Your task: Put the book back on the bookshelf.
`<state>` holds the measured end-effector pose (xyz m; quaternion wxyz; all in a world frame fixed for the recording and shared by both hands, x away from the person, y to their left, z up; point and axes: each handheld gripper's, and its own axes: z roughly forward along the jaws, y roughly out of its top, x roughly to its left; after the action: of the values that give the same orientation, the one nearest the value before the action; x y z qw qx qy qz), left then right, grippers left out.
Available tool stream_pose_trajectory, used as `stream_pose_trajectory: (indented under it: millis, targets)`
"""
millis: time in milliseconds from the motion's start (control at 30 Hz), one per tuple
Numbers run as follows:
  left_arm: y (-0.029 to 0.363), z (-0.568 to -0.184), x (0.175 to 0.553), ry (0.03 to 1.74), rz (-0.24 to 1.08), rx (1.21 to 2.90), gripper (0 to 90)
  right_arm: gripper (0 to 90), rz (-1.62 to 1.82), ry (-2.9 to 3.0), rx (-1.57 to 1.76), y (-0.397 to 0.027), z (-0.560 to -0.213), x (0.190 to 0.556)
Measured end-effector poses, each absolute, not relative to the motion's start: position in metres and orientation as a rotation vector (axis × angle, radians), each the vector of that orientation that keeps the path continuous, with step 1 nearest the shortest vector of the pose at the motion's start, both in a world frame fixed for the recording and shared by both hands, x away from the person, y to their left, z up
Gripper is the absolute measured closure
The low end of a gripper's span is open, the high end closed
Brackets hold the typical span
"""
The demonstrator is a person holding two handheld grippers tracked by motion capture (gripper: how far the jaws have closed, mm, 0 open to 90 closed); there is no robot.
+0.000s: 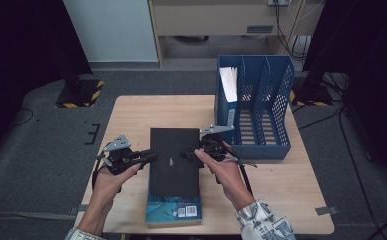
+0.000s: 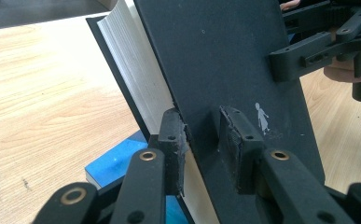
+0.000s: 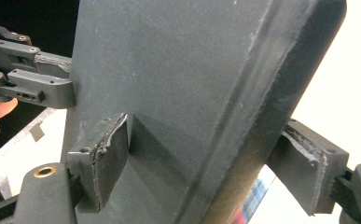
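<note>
A black hardback book [image 1: 173,150] is held between both grippers over the middle of the table. My left gripper [image 1: 153,156] comes in from the left and is shut on the book's page-side edge. In the left gripper view [image 2: 201,126] one pad lies on the black cover [image 2: 234,60] and the other sits at the cover's edge against the white pages [image 2: 136,70]. My right gripper [image 1: 187,154] is shut on the book's right side. In the right gripper view [image 3: 204,149] its jaws straddle the rounded spine [image 3: 262,93].
A second book with a teal cover [image 1: 173,211] lies flat under the black one, near the table's front edge. A blue three-slot file rack [image 1: 261,145] stands at the back right, with white papers [image 1: 228,82] in its left slot. Bare wood [image 1: 131,112] lies to the left.
</note>
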<state>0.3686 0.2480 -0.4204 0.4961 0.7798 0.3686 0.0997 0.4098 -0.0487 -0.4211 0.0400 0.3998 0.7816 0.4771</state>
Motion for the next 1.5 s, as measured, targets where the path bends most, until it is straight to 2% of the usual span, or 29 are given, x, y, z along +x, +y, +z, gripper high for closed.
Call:
stream_pose_trajectory:
  millis: [1500]
  targets:
    - [0.251, -0.398, 0.409, 0.931, 0.283, 1.948, 75.6, 28.0, 1.423, 2.385, 1.196, -0.040, -0.402, 0.446]
